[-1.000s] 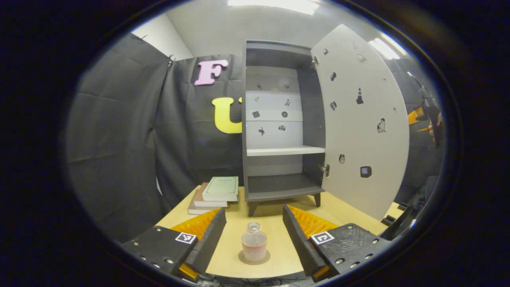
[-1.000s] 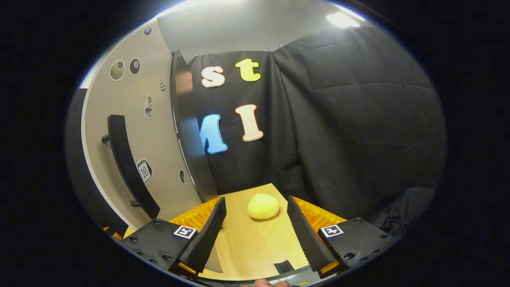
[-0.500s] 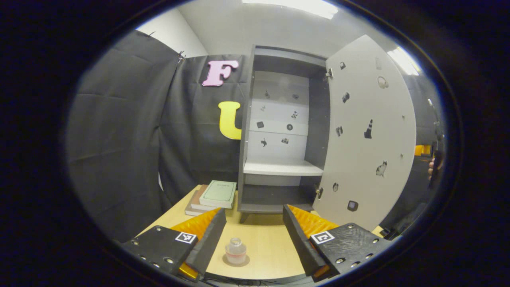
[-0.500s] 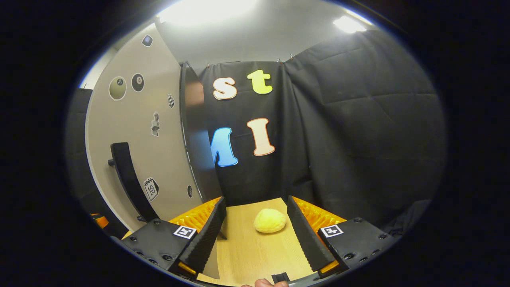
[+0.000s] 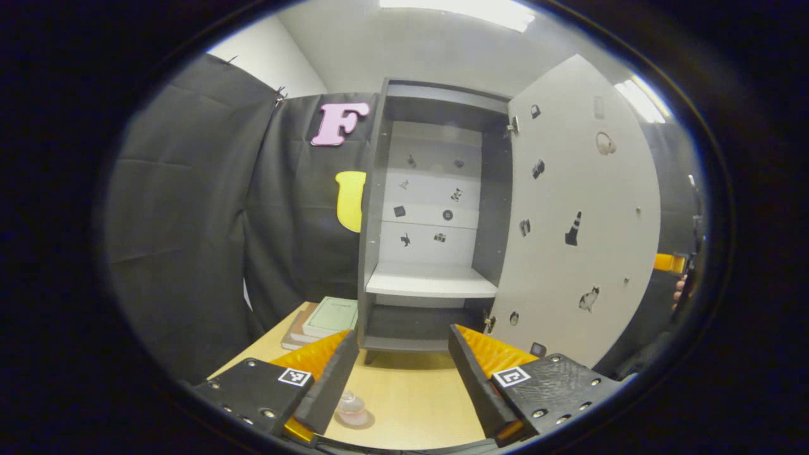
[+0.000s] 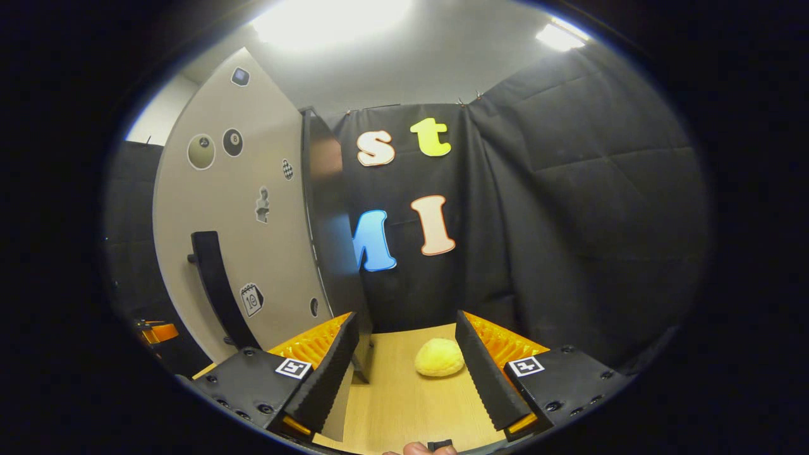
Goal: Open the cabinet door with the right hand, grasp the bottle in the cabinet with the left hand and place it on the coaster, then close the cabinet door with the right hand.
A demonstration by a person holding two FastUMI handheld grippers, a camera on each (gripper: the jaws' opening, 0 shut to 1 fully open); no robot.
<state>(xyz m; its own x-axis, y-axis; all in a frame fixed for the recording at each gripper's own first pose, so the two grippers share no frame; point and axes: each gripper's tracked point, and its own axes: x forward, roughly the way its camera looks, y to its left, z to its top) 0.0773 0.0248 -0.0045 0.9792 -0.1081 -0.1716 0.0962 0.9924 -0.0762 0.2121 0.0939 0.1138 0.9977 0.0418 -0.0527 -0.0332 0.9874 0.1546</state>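
Though door (image 5: 569,221) open, bottle (image 5: 351,407) on coaster (image 5: 361,419)

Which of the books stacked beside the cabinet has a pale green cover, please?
The top book of the stack, left of the cabinet; the books beneath it show only brownish, pale edges.

Bright ceiling light (image 6: 328,19) glare, strong fisheye bending, edges perhaps soft
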